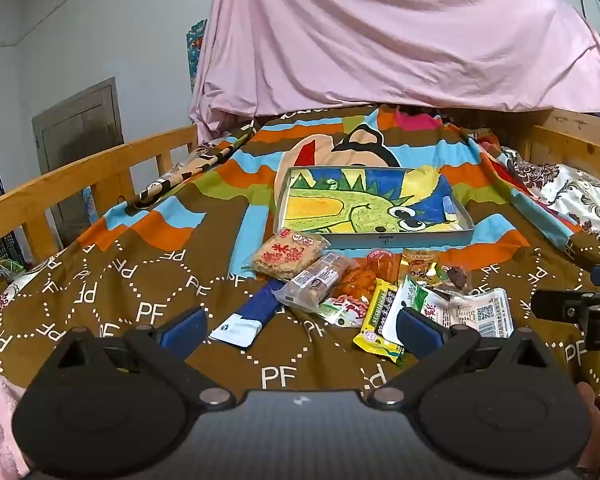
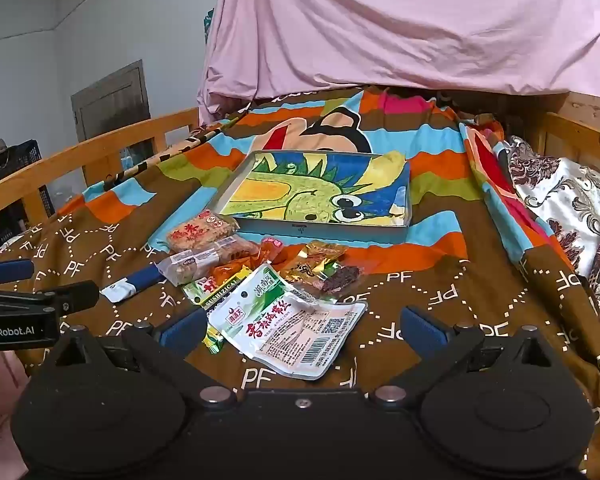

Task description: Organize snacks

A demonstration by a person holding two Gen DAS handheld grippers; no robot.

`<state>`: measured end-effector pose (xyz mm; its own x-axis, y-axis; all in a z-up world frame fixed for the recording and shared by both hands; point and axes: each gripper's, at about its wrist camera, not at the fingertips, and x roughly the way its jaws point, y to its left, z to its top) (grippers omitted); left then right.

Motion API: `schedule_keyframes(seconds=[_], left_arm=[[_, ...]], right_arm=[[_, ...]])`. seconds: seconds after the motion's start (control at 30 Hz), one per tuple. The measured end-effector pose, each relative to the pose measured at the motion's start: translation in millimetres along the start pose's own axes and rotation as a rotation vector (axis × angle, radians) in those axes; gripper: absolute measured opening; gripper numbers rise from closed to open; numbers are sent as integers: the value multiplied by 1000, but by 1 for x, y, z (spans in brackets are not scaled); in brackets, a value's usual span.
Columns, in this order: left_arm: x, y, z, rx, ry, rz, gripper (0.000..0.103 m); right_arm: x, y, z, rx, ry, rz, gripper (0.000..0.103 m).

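Low over the bed, both grippers hover with their fingers spread wide and nothing between them. Ahead of them a pile of snacks lies on the brown patterned blanket point(image 1: 100, 288), just in front of a shallow tray point(image 1: 374, 240) lined with a dinosaur drawing; nothing lies in the tray. At the pile's far left sits a rice cake pack point(image 1: 288, 254) point(image 2: 200, 234), with a clear-wrapped bar point(image 1: 316, 280) point(image 2: 204, 264) leaning across it and a blue stick packet point(image 1: 256, 308) point(image 2: 134, 280) below. Orange snacks point(image 1: 360, 278) and a gold packet point(image 1: 420, 266) point(image 2: 320, 260) lie nearest the tray wall. A yellow packet point(image 1: 378, 320) and a white-green pouch point(image 2: 260, 308) point(image 1: 410, 300) lie closest to the grippers. The left gripper point(image 1: 300, 326) faces the pile's left half; the right gripper point(image 2: 302, 330) hovers directly over the white-green pouch and a white barcode pouch point(image 2: 316, 340) point(image 1: 484, 314), without touching them. A pink sheet point(image 1: 380, 32) hangs behind, and wooden rails point(image 1: 80, 176) edge the bed.
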<state>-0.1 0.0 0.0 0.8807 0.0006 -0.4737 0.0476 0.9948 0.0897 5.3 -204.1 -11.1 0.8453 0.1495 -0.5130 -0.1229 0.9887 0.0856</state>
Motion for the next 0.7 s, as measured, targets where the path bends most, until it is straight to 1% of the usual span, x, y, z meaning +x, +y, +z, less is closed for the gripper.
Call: schedule_keyframes(seconds=[0.7], left_arm=[[1, -3, 0, 1, 12, -1, 103]], right_arm=[[0, -1, -1, 3, 7, -7, 102]])
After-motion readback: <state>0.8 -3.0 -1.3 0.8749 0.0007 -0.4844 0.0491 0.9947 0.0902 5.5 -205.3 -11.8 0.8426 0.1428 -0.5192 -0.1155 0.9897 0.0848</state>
